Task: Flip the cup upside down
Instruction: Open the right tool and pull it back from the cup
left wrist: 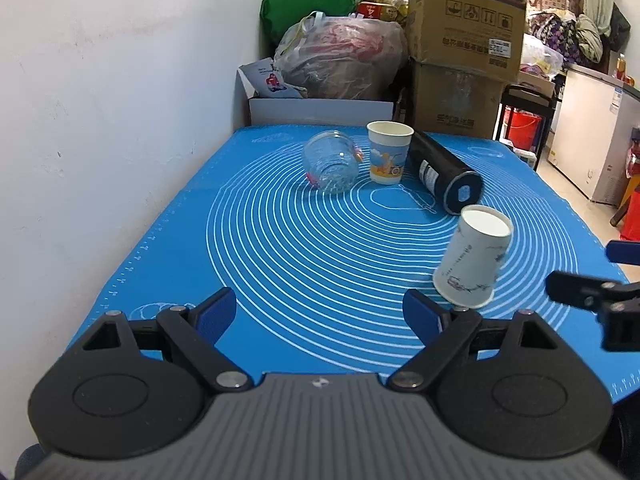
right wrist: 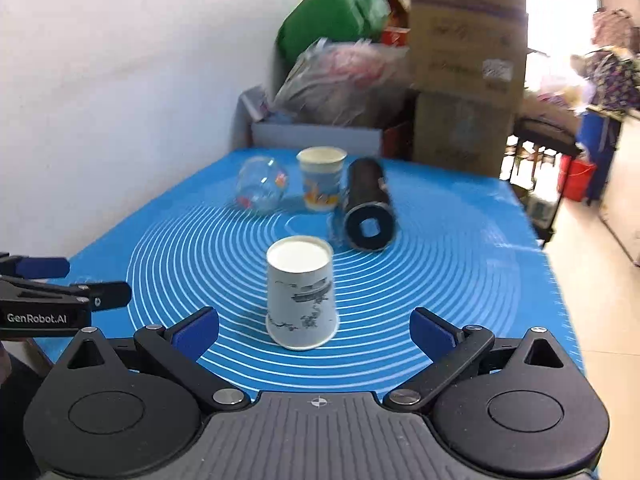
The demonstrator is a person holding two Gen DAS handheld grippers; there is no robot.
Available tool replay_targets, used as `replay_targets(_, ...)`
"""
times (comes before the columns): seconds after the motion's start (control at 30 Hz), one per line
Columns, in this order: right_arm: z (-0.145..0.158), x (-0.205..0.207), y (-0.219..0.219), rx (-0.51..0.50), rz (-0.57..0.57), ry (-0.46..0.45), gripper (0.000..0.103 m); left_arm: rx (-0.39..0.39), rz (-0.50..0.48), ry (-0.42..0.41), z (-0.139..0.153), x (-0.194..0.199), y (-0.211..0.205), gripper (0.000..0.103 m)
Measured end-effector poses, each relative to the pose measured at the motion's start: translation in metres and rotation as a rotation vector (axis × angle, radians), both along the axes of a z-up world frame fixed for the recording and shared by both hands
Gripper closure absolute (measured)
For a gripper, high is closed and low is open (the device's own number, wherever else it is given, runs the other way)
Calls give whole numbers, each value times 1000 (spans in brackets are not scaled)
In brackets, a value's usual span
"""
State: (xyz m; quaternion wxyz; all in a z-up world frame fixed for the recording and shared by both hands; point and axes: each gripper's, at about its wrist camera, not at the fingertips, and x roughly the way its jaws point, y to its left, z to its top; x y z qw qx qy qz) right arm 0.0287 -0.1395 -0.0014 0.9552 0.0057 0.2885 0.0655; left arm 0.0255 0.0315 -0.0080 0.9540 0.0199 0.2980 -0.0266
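Right gripper [right wrist: 316, 328]: jaws spread wide, nothing between the pads; blue fingertips [right wrist: 198, 330] flank the space just in front of the white cup [right wrist: 301, 292] without touching it. Left gripper [left wrist: 320, 312]: jaws likewise spread wide and empty, held low over the near edge of the blue mat [left wrist: 280, 280]. White cup stands mouth down on the mat, flat base up, grey ink print on its wall; it rests on the mat's concentric rings, near the front and just off their centre. In the left view the same cup [left wrist: 474, 256] sits to the right, just beyond the right fingertip [left wrist: 422, 314], apart from it; the cup looks tilted there, probably lens distortion. Right gripper's tips [left wrist: 580, 288] enter that view at the right edge. Beyond the cup, near but not touching: black cylinder [right wrist: 368, 204] lying on its side, cap end toward the cameras. Behind it, further back: second paper cup [left wrist: 389, 152], cartoon print, upright, mouth up. Left of that: clear glass jar [left wrist: 332, 166] lying on its side. Whether jar and printed cup touch cannot be told. Past the mat's far edge: white box [left wrist: 320, 110], plastic bag [left wrist: 344, 56], stacked cartons [left wrist: 464, 40]. White wall [left wrist: 120, 80] on the left.
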Motion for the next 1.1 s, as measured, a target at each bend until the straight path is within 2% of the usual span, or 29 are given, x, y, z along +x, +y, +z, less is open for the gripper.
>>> replay_targets(0.23, 13, -46, -6, 36, -55, -47, 0, -3, -17, -29, 9, -33, -7, 13)
replay_targets(0.43, 14, -79, -7, 74, -44, -25, 0, -9, -36, -45, 14, -57, -10, 13)
replay_targets(0.7, 21, -100, -11, 77, -84, -64, 0, -5, -60, -51, 15, -73, -15, 13)
replay_targets(1.1, 27, -110, -13, 93, -62, -84, 0, 11, -70, -52, 15, -80, -19, 13)
